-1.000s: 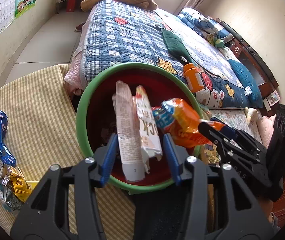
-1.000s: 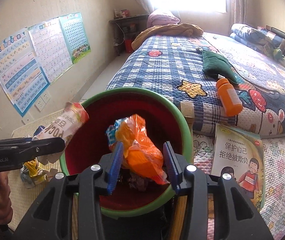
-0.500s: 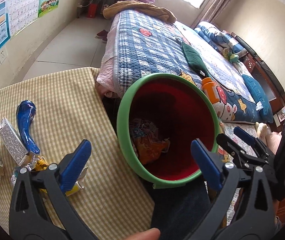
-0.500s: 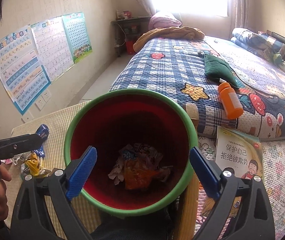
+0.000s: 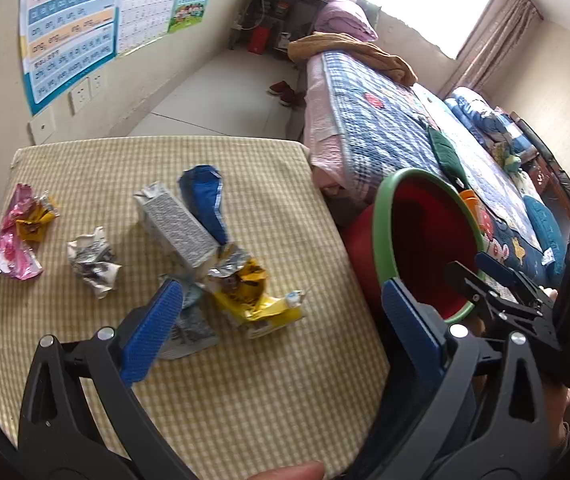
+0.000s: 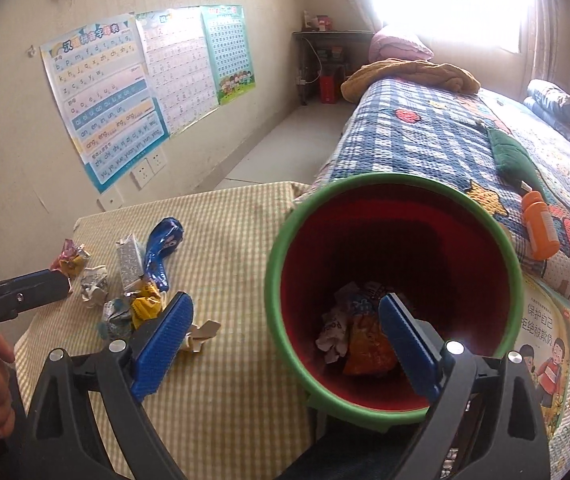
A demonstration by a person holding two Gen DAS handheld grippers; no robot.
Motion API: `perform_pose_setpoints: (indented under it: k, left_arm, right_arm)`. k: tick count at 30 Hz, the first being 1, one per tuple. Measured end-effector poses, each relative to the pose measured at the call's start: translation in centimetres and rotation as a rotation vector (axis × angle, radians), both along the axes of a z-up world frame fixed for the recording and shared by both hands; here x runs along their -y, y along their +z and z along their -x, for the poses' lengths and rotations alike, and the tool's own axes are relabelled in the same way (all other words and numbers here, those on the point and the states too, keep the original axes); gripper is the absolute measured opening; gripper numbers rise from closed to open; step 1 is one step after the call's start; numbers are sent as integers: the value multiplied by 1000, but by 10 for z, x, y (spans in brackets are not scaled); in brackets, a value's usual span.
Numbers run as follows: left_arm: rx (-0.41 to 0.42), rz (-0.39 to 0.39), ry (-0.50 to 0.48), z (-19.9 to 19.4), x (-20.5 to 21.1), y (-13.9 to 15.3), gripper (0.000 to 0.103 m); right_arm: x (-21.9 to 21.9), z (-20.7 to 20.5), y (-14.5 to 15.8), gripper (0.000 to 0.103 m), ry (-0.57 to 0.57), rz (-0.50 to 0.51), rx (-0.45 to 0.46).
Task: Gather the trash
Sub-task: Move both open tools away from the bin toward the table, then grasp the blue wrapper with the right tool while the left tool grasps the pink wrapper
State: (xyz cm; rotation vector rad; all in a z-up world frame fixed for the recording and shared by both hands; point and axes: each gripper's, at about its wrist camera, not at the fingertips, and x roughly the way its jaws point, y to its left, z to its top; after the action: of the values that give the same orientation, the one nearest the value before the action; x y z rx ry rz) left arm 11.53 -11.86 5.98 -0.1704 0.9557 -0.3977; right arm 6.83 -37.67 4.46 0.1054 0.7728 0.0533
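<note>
A red bin with a green rim (image 6: 365,184) (image 5: 381,216) stands beside the checked table (image 5: 245,400). Dropped wrappers (image 6: 361,332) lie in its bottom. My left gripper (image 5: 281,332) is open and empty above the table, over a yellow wrapper (image 5: 253,296). Near it lie a grey carton (image 5: 177,228), a blue wrapper (image 5: 203,204), a crumpled white wrapper (image 5: 93,264) and a pink wrapper (image 5: 13,248). My right gripper (image 6: 285,344) is open and empty, astride the bin's near rim.
A bed with a blue plaid quilt (image 6: 425,140) runs behind the bin, with an orange bottle (image 6: 539,230) on it. A picture book (image 6: 541,340) lies to the right of the bin. Posters (image 6: 105,100) hang on the left wall.
Both grippers opened over the bin and dropped their wrappers into it. The left gripper then swung left over the table's trash; the right gripper shifted left.
</note>
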Motion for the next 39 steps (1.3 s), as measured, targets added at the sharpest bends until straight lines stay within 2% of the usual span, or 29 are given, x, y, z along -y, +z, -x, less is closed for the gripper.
perform_pose_setpoints:
  k: [9,19,25,34,39]
  left_arm:
    - [-18,-22,222,11,-119,-7,98]
    - [-30,-19,395,11,-210,-17,98]
    - [-55,-12,440,-5,-237,-33,98]
    - [-101,-13,435,-35,-244,-63,98]
    - [-130,-30,438,-51,-248,-81,98]
  right_arm:
    - [-81,-28,0,91,152,-10,0]
    - [-129,-63,-12,91,218,-20,-45]
    - [-131,-87,-21,91,199,-45,-81]
    - [-134,-120,-48,86,182,-92,-171]
    - [-137,-138,-56,85,174,-108,-190]
